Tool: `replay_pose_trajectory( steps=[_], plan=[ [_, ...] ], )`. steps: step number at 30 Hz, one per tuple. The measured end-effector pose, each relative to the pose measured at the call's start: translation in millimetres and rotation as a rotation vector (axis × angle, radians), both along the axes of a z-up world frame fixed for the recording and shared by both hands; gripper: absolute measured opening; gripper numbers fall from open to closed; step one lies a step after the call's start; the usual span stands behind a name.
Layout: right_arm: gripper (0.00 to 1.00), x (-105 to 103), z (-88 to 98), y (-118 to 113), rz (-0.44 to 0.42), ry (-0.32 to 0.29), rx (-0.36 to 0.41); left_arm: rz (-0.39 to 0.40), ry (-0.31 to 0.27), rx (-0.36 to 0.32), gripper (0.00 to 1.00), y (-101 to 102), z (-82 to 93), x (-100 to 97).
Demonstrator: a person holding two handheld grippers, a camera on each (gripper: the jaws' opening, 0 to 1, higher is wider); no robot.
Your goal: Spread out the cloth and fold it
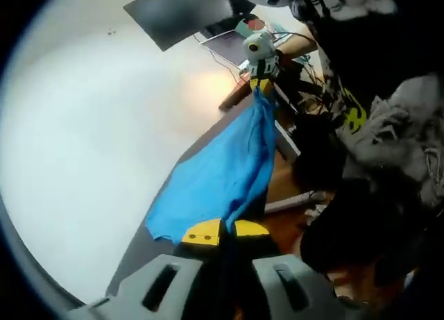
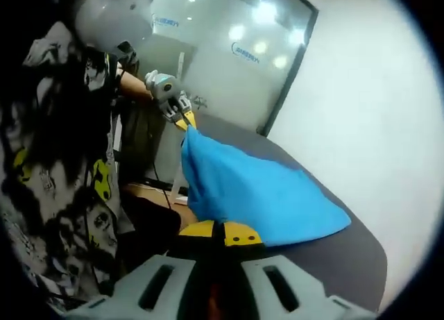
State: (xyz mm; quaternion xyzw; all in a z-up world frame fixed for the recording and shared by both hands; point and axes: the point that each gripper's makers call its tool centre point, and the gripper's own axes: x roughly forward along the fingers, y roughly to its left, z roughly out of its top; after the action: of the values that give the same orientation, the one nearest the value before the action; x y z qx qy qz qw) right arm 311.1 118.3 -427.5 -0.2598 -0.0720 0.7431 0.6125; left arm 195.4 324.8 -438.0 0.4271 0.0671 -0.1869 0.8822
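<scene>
Over the dark table (image 2: 347, 257) — blue cloth (image 2: 257, 195) stretched between both hand-held grippers.

Left tongs (image 1: 226, 230) and right tongs (image 2: 222, 232) both clamped closed, held apart.

Two small blue logo marks with lettering are seen on the glass partition (image 2: 229, 49) in the right gripper view, one at its upper left and one near its centre; the characters are too small and blurred to be read. Yellow printed marks on the person's dark shirt (image 1: 354, 115) cannot be deciphered either.
</scene>
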Motion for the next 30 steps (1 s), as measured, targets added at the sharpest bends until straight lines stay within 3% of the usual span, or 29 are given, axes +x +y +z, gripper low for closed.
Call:
replay_pose_trajectory(
  steps=[3, 9, 12, 16, 19, 20, 22, 24, 27, 30],
  plan=[
    [0.0, -0.6, 1.9, 0.7, 0.005, -0.018, 0.0, -0.016, 0.007, 0.036, 0.08, -1.4, -6.4, -0.7],
    [0.0, -0.8, 0.5, 2.1, 0.006, -0.018, -0.003, -0.073, -0.075, 0.092, 0.23, -11.8, -3.1, 3.5],
    [0.0, -0.4, 0.7, 1.8, 0.006, -0.022, -0.004, -0.096, -0.079, 0.183, 0.23, -17.2, -3.0, 8.6],
    [0.0, 0.8, 5.2, 0.9, 0.004, -0.02, 0.006, -0.111, -0.078, 0.214, 0.2, -22.4, -3.1, 12.1],
    [0.0, 1.2, 5.0, 0.3, 0.004, -0.014, 0.001, -0.114, -0.045, 0.182, 0.03, -24.9, -7.9, 9.4],
    [0.0, 1.4, 6.6, 0.1, 0.006, -0.003, 0.003, -0.108, -0.033, 0.164, 0.01, -13.5, -11.3, 4.5],
    [0.0, 0.7, 12.8, 0.7, 0.011, 0.036, 0.018, -0.096, -0.014, 0.143, 0.01, -6.4, -7.7, 0.7],
    [0.0, 2.8, 15.3, 2.0, 0.008, 0.035, 0.019, -0.082, 0.014, 0.089, 0.0, -6.4, -0.5, 0.0],
    [0.0, 4.4, 13.6, 3.3, 0.008, 0.018, 0.007, -0.067, 0.019, 0.084, 0.0, -6.0, 10.5, 5.3],
    [0.0, 2.8, 31.6, 3.0, 0.014, 0.002, 0.047, -0.052, 0.013, 0.063, 0.0, -6.9, 25.6, 7.7]
  ],
)
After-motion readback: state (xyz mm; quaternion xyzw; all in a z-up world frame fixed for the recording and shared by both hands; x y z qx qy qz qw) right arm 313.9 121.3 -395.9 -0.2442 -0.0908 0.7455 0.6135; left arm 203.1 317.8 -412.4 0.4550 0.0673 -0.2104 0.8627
